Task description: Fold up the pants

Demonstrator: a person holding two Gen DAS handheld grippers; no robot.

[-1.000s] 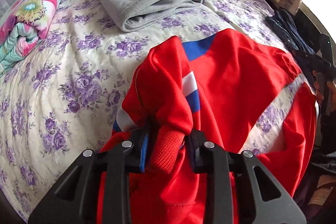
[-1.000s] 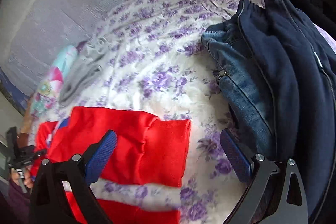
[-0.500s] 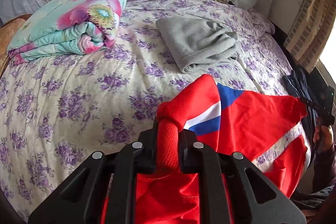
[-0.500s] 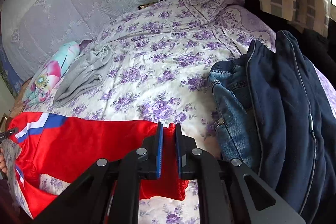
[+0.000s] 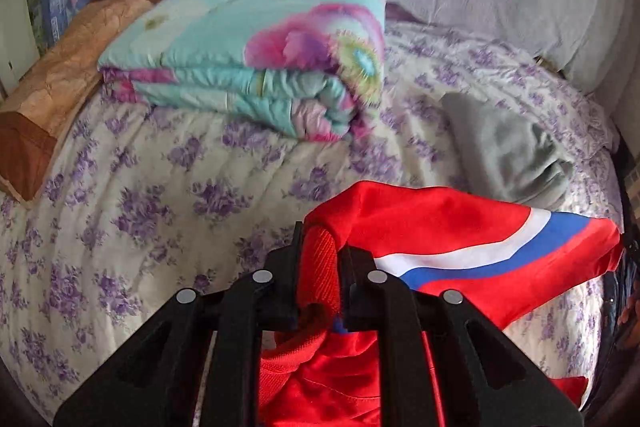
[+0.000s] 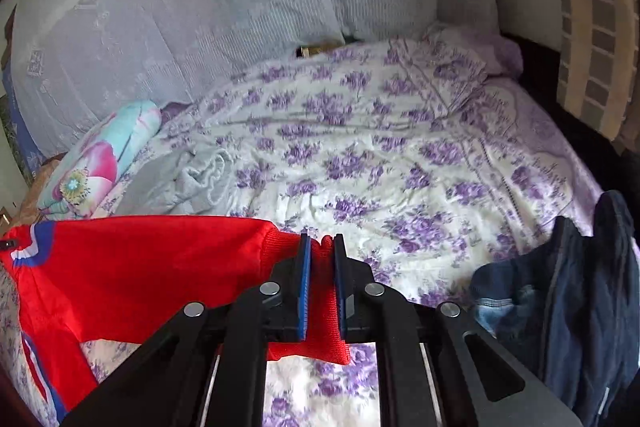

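while the red track pants (image 5: 452, 227) are stretched above the floral bedspread (image 5: 152, 195), one ribbed cuff is clamped by the left gripper (image 5: 320, 267), and the other cuff is pinched between the blue pads (image 6: 305, 279) of the right gripper (image 6: 320, 279).

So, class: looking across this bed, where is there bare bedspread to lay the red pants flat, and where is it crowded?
The widest bare patch of bedspread lies between the grey garment and the dark clothes pile. A second bare patch sits in front of the folded floral quilt. It is crowded around the quilt, grey garment and dark pile.
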